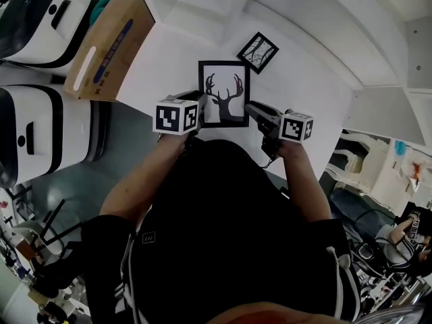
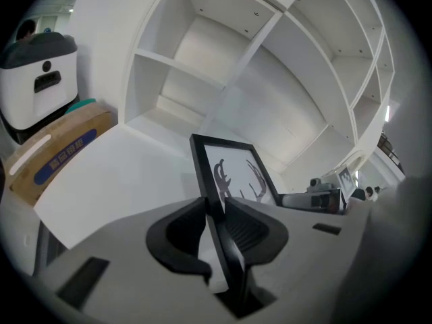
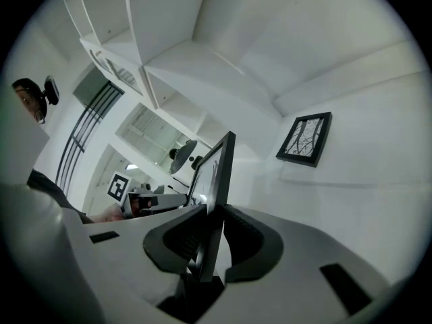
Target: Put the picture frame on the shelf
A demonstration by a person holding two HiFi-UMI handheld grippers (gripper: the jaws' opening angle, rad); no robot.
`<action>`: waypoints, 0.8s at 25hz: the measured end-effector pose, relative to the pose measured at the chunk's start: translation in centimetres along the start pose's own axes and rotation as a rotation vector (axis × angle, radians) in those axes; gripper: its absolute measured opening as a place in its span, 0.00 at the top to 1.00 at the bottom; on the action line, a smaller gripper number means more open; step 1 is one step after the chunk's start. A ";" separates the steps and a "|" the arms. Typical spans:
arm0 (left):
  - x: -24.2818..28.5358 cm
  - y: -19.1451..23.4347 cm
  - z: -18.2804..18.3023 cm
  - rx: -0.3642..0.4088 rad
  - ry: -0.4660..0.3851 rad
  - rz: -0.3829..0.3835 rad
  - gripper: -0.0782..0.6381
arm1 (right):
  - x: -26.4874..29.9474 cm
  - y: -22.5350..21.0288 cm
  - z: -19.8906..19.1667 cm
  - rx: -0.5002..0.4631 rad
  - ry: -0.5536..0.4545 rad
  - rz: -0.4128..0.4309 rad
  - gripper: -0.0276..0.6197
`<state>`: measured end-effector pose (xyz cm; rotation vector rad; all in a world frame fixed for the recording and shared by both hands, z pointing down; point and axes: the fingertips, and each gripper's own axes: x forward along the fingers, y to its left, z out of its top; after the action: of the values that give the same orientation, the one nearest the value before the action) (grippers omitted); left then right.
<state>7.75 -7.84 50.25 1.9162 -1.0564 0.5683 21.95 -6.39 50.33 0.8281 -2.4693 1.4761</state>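
The white shelf (image 2: 202, 79) rises behind the picture frame (image 1: 223, 93). The white bench (image 1: 169, 52) lies under the frame, perhaps touching its lower edge. A cardboard box (image 1: 108, 46) sits well left of it. The left tool (image 2: 214, 214) is clamped on the frame's left edge and the right tool (image 3: 206, 228) on its right. A smaller frame (image 1: 258, 51) lies just beyond.

picture frame (image 1: 223, 93): black, black antlers on white | shelf (image 2: 202, 66): white | box (image 1: 111, 42): brown

dim, desaturated, heavy fisheye distortion
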 end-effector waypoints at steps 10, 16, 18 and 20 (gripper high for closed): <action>-1.2 -0.4 0.2 0.009 -0.035 0.005 0.76 | 0.0 1.1 0.4 0.021 -0.016 0.086 0.82; -2.5 -1.6 2.1 0.145 -0.109 0.029 0.78 | -0.5 2.3 0.4 -0.093 -0.013 0.061 0.83; -3.1 -2.1 3.0 0.186 -0.137 0.030 0.78 | -0.7 2.8 0.6 -0.115 -0.027 0.062 0.83; -3.4 -2.5 3.7 0.208 -0.160 0.026 0.78 | -0.9 3.1 0.9 -0.124 -0.044 0.072 0.83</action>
<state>7.94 -8.71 44.69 2.1623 -1.1625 0.5648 21.22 -5.65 47.18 0.7640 -2.6177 1.3232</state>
